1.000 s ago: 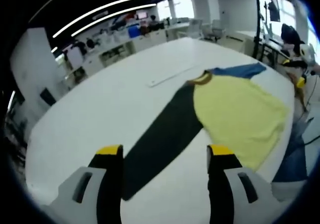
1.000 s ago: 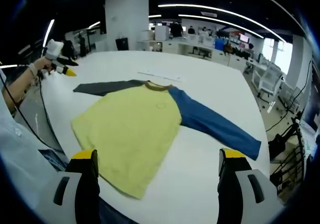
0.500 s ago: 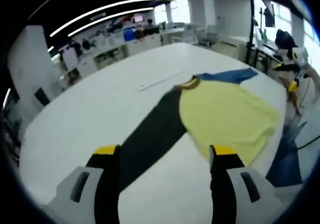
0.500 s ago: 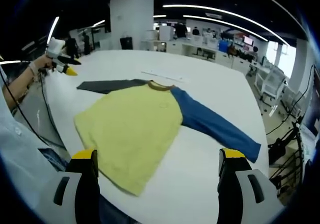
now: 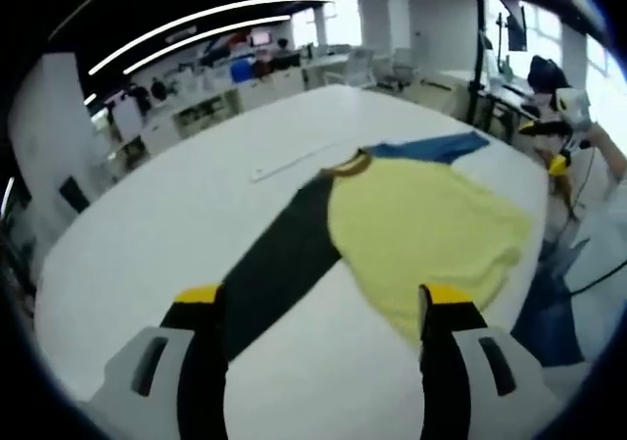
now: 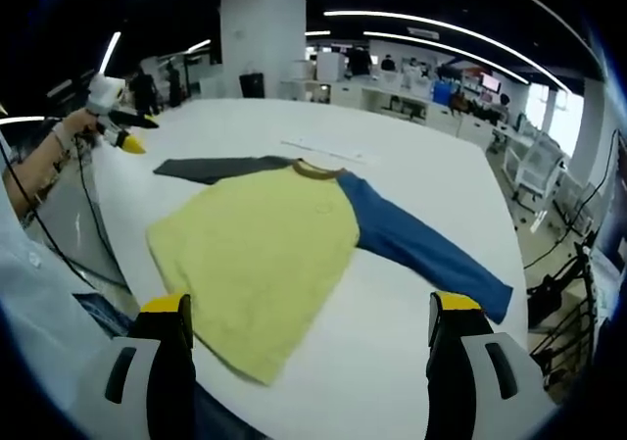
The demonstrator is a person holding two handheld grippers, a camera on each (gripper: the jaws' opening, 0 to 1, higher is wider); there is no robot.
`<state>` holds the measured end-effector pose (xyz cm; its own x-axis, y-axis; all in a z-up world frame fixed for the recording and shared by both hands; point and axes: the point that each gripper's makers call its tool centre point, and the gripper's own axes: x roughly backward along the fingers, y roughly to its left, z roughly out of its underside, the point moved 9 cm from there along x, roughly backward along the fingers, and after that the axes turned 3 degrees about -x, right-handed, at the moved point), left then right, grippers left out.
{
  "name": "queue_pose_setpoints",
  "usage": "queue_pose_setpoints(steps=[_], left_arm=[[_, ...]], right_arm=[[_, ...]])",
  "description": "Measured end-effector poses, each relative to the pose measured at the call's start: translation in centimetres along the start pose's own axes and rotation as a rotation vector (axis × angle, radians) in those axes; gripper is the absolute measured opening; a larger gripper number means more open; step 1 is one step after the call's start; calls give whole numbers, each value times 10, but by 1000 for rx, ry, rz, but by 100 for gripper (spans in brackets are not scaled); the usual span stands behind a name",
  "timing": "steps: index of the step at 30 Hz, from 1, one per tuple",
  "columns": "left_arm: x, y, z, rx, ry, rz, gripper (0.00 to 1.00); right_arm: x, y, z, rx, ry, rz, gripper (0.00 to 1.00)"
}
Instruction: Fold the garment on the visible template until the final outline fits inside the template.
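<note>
A long-sleeved shirt lies flat on the white table (image 5: 167,215) (image 6: 431,156). Its body is yellow (image 5: 421,224) (image 6: 260,249), its collar brown (image 5: 343,163) (image 6: 315,171). One sleeve is dark grey (image 5: 279,264) (image 6: 211,169), the other blue (image 5: 431,149) (image 6: 421,254). My left gripper (image 5: 321,298) hangs open above the dark sleeve's end, holding nothing. Open too, my right gripper (image 6: 310,305) hovers over the yellow hem at the table's edge. Each gripper also appears small in the other view, held in a hand: the right gripper (image 5: 546,146) and the left gripper (image 6: 137,133).
A thin white strip (image 5: 294,161) (image 6: 323,149) lies on the table beyond the collar. The person's pale sleeve (image 6: 29,303) and a black cable (image 6: 93,234) are at the table's near edge. Desks, chairs and stands (image 6: 558,283) surround the table.
The left gripper view has shifted, so the shirt sits further left and higher in it. The shirt has not moved on the table. The right gripper view is almost unchanged.
</note>
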<state>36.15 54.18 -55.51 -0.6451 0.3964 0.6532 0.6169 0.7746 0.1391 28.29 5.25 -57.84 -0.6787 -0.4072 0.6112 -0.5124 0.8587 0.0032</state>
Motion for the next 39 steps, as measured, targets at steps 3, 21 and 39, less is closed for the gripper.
queue_pose_setpoints(steps=[3,21,39], left_arm=[[-1,-5,1,0,2,12,79],[-2,-35,15,17,33,73,88],[-11,-63,36,55,53,145,99]], right_arm=[[0,-1,1,1,3,-3,100],[-1,-4,8,2,20,-19,99],[-8,4,27,-25,57,-39,99]])
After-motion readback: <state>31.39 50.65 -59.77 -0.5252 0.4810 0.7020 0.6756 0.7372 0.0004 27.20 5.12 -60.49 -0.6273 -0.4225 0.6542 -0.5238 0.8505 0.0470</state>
